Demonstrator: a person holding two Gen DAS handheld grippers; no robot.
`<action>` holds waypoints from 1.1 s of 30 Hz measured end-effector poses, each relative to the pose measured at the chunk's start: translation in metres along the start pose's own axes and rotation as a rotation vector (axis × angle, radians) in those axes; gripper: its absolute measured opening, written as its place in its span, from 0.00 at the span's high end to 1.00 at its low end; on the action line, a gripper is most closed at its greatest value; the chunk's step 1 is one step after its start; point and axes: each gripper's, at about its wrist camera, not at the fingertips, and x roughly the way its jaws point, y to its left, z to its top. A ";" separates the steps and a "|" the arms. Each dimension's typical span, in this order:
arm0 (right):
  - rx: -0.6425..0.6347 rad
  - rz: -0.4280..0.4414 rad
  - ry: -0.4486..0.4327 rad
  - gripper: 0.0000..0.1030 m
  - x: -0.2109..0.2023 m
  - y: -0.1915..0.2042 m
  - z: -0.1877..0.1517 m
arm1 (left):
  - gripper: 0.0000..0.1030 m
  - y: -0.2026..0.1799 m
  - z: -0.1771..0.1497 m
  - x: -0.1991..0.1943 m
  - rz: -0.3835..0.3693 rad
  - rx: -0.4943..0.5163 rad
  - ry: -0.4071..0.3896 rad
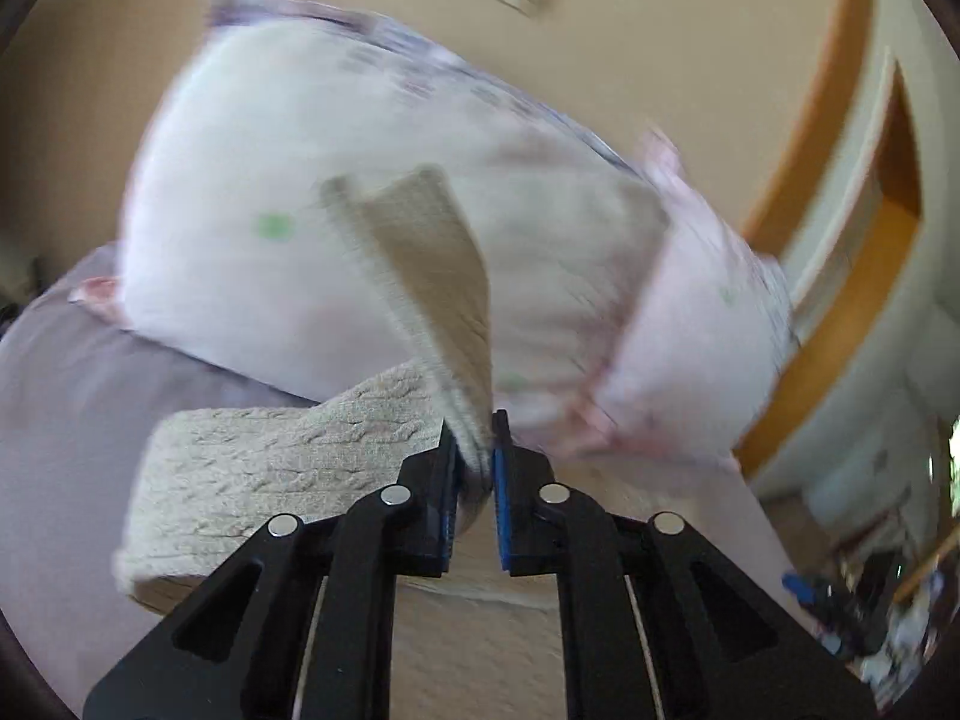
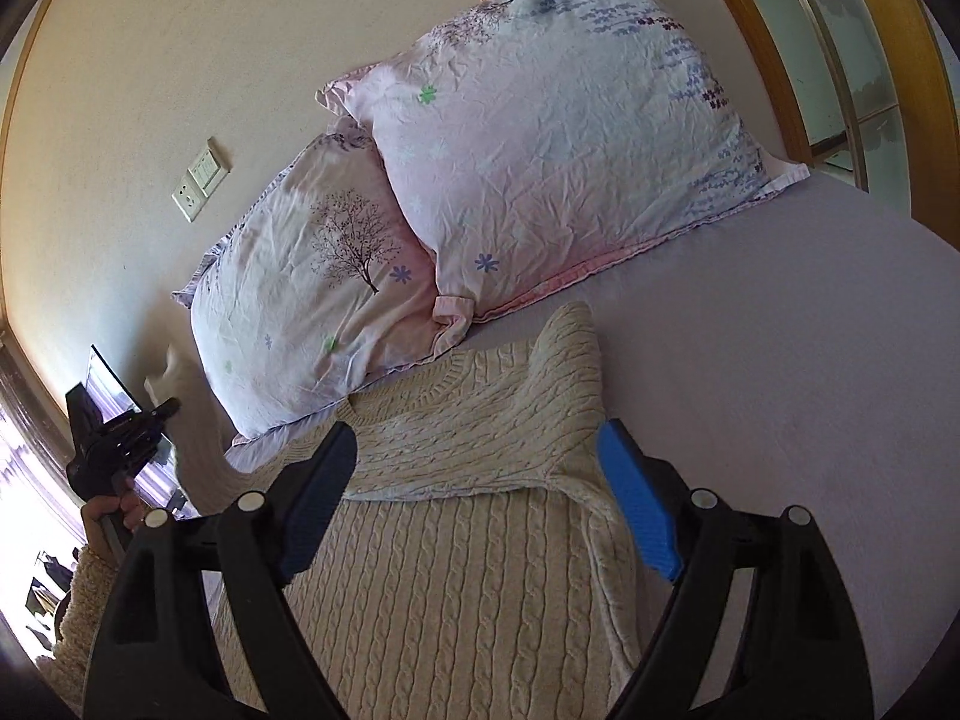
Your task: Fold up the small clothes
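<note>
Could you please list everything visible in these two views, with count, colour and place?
sweater: one, cream cable knit, flat on the bed, one sleeve folded across the chest
pillows: two, pale pink with floral print, at the head of the bed
bed sheet: one, lilac, under everything
wall socket: one, white, above the pillows
left gripper: black, blue pads, shut on a sweater sleeve, lifted
right gripper: black, blue pads, open over the sweater
hand: one, holding the left gripper's handle
</note>
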 end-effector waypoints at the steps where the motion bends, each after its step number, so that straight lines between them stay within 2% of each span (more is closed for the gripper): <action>1: 0.011 0.009 0.015 0.20 0.003 -0.001 -0.003 | 0.53 -0.039 -0.016 0.025 -0.052 0.080 0.067; 2: 0.021 0.013 0.030 0.20 0.004 -0.003 -0.006 | 0.40 -0.066 -0.031 0.046 -0.080 0.135 0.130; 3: 0.027 0.009 0.044 0.20 0.004 -0.005 -0.008 | 0.33 -0.086 -0.047 0.063 -0.080 0.178 0.184; 5: 0.024 -0.004 0.070 0.20 -0.001 -0.011 -0.013 | 0.33 -0.093 -0.065 0.073 -0.058 0.207 0.236; 6: 0.016 -0.012 0.078 0.20 -0.006 -0.014 -0.014 | 0.32 -0.085 -0.070 0.068 -0.041 0.187 0.241; 9: -0.001 -0.046 0.114 0.20 -0.019 -0.030 -0.022 | 0.14 -0.033 -0.071 0.030 0.002 0.070 0.212; 10: 0.005 -0.050 0.141 0.20 -0.021 -0.037 -0.025 | 0.12 -0.014 -0.073 0.012 0.035 0.042 0.198; 11: 0.012 -0.048 0.170 0.21 -0.020 -0.043 -0.029 | 0.12 0.002 -0.076 -0.004 0.065 0.025 0.193; 13: 0.029 -0.034 0.233 0.35 -0.017 -0.052 -0.039 | 0.12 0.032 -0.091 -0.034 0.113 -0.021 0.196; 16: 0.081 0.009 0.339 0.51 -0.006 -0.061 -0.057 | 0.12 0.062 -0.122 -0.061 0.078 -0.136 0.250; 18: 0.086 0.031 0.355 0.54 -0.008 -0.061 -0.065 | 0.12 0.068 -0.140 -0.069 0.059 -0.169 0.276; 19: 0.091 0.043 0.372 0.62 -0.009 -0.060 -0.068 | 0.12 0.070 -0.149 -0.072 0.056 -0.174 0.284; 21: 0.121 0.105 0.403 0.65 -0.014 -0.059 -0.078 | 0.14 0.071 -0.166 -0.077 0.021 -0.203 0.302; 23: 0.151 0.159 0.429 0.69 -0.023 -0.062 -0.090 | 0.17 0.070 -0.179 -0.087 -0.045 -0.226 0.275; 25: 0.177 0.233 0.437 0.73 -0.037 -0.064 -0.103 | 0.26 0.068 -0.194 -0.096 -0.155 -0.267 0.276; 27: 0.195 0.289 0.463 0.74 -0.052 -0.066 -0.122 | 0.27 0.062 -0.214 -0.113 -0.212 -0.243 0.261; 30: 0.186 0.305 0.473 0.74 -0.069 -0.067 -0.141 | 0.29 0.058 -0.239 -0.136 -0.254 -0.218 0.197; 33: 0.186 0.284 0.485 0.74 -0.073 -0.073 -0.154 | 0.29 0.067 -0.261 -0.142 -0.251 -0.291 0.184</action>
